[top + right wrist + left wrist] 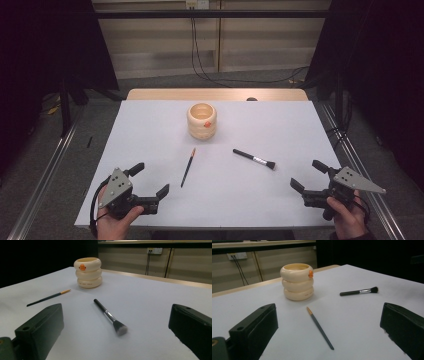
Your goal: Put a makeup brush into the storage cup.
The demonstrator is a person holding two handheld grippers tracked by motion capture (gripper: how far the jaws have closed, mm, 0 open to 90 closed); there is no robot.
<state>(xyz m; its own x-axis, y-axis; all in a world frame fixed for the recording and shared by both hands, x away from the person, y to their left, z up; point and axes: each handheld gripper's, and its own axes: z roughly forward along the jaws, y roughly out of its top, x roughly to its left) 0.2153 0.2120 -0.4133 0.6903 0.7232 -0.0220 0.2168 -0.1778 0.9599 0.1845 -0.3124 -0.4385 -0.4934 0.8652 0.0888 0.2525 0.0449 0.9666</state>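
A cream ribbed cup [202,120] with an orange duck mark stands upright at the table's middle back; it appears too in the left gripper view [297,281] and the right gripper view [88,272]. A thin paintbrush [188,167] [320,327] [48,297] lies in front of it, orange tip toward the cup. A black makeup brush [254,159] [359,291] [109,316] lies to the right, bristles toward the right side. My left gripper [151,181] is open near the front left corner, nothing between its jaws. My right gripper [307,175] is open at the front right, likewise holding nothing.
The white table top [150,130] has a wooden strip [215,94] along its far edge with a small dark thing [251,99] on it. Metal rails [45,170] run along both sides on the floor. Cables [200,60] hang behind the table.
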